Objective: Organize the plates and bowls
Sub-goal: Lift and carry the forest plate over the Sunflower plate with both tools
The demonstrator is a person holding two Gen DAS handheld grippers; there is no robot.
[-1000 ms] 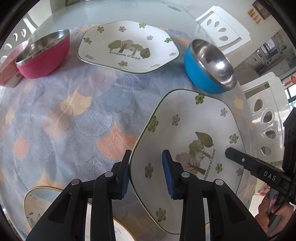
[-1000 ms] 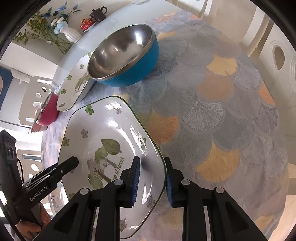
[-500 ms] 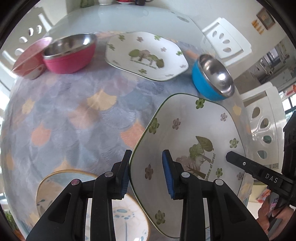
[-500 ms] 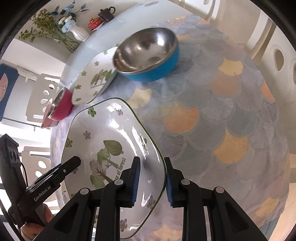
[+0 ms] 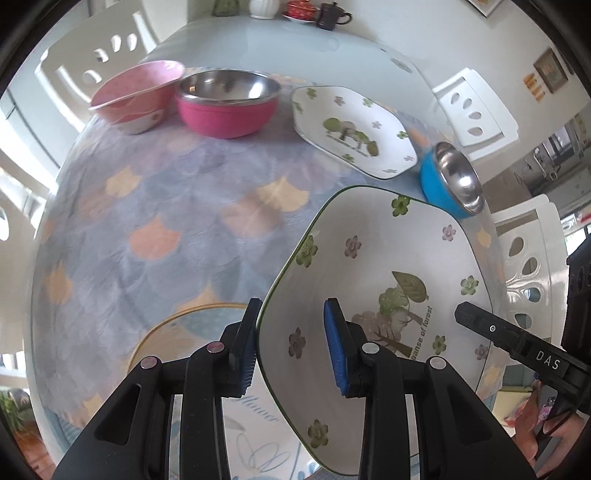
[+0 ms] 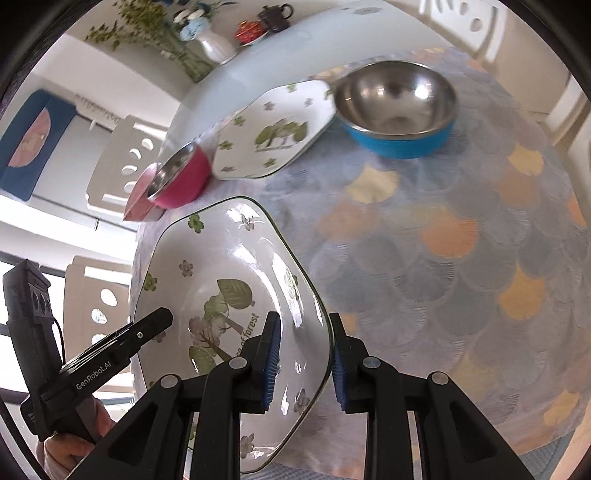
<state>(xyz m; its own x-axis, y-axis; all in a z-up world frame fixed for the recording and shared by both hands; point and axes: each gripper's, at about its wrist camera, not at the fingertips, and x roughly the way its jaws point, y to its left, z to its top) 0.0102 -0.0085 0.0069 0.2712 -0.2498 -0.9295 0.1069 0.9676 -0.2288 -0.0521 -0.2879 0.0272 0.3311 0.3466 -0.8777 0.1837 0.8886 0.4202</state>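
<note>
A white green-rimmed plate with a tree print hangs above the table, held from both sides. My left gripper is shut on its left rim; my right gripper is shut on the opposite rim. A second plate of the same pattern lies at the far side. A blue steel bowl stands beside it, a pink steel bowl and a pale pink bowl further left. A gold-rimmed plate lies under my left gripper.
The table wears a scale-patterned cloth. White chairs stand around it. A vase with flowers and a small teapot sit on the far glass end. A hand holds the other gripper's handle.
Both grippers have lifted the tree-print plate up and away from the blue bowl, toward the near side; more of the table, the pale pink bowl and the gold-rimmed plate have come into view.
</note>
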